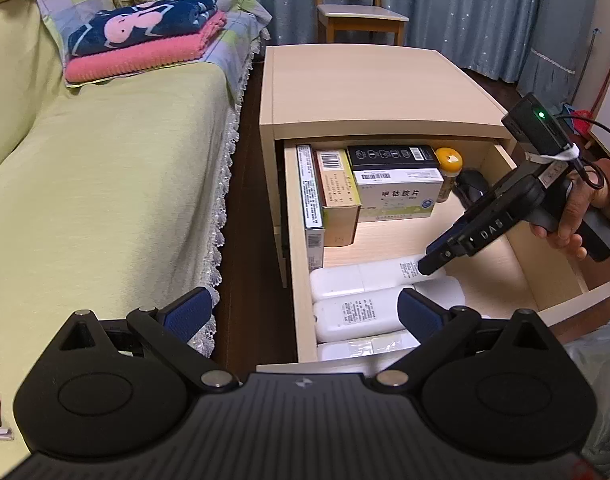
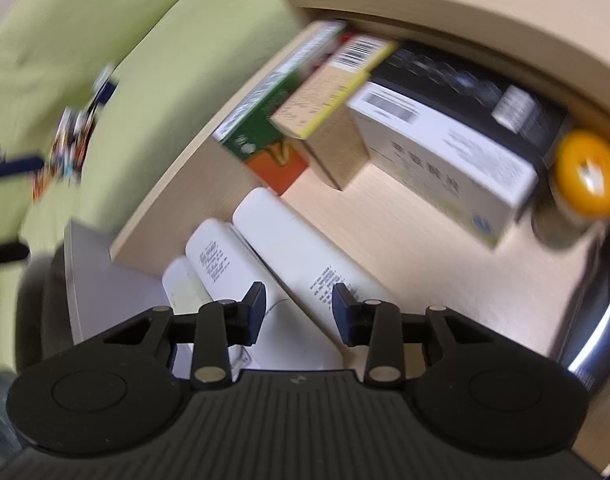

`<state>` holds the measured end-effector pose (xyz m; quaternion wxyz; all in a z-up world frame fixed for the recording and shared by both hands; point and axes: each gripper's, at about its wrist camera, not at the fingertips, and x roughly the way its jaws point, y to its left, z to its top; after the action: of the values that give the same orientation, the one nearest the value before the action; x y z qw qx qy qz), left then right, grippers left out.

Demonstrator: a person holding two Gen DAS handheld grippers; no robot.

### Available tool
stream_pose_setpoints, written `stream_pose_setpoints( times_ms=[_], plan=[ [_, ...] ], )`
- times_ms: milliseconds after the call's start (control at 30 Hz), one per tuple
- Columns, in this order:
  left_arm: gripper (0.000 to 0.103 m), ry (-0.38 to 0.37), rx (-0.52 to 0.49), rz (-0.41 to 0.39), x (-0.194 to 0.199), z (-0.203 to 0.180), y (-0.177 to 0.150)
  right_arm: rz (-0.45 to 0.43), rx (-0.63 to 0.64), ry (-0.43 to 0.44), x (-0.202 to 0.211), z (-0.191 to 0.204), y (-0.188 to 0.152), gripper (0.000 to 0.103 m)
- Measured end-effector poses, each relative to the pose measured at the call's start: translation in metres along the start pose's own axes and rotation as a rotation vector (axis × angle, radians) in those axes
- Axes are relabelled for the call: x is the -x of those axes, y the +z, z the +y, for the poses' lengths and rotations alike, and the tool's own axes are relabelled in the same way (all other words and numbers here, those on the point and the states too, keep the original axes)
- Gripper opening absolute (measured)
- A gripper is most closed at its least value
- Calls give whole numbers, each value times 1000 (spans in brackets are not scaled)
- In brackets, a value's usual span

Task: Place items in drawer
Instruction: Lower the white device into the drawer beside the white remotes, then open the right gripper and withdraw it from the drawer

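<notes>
The right gripper (image 1: 427, 266) tilts down into the pale wooden drawer (image 1: 301, 280), jaws parted and empty above smooth white tubes (image 1: 361, 312). The left gripper (image 1: 301, 312) hovers nearer, spread wide, holding nothing.

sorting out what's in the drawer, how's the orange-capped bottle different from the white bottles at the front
The orange-capped bottle stands upright at the back right of the drawer, beside the boxes; the white bottles lie on their sides in a row at the front left. It looks shorter, with a bright orange lid; they look longer, all white with small printed text. Both sit inside the open drawer, and neither gripper holds them.
</notes>
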<state>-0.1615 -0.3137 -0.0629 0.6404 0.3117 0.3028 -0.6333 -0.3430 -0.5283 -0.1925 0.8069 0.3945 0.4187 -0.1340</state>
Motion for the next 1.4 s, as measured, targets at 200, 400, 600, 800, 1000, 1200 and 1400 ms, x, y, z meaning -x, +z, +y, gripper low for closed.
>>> stream_pose_setpoints(
  times_ms=[200, 400, 600, 800, 1000, 1200, 1400],
  plan=[
    [100, -17, -16, 3, -2, -5, -1, 13, -186, 18, -17, -4, -11, 30],
    [100, -20, -20, 4, -2, -6, -1, 33, -225, 23, -31, 2, -13, 30],
    [100, -23, -21, 5, -3, -6, -2, 1, -187, 26, -40, 17, 5, 30],
    [100, -29, -25, 7, -2, -6, -3, 29, -146, 25, -52, 30, 15, 24],
    [100, -45, -37, 12, -7, -9, -1, 24, -172, 52, -52, 28, 17, 23],
    [100, -60, -54, 16, -9, -13, -1, -94, -170, 41, -10, 23, 13, 23],
    [100, -79, -74, 16, -12, -19, 0, -206, -119, -72, 49, 17, -9, 23]
  ],
)
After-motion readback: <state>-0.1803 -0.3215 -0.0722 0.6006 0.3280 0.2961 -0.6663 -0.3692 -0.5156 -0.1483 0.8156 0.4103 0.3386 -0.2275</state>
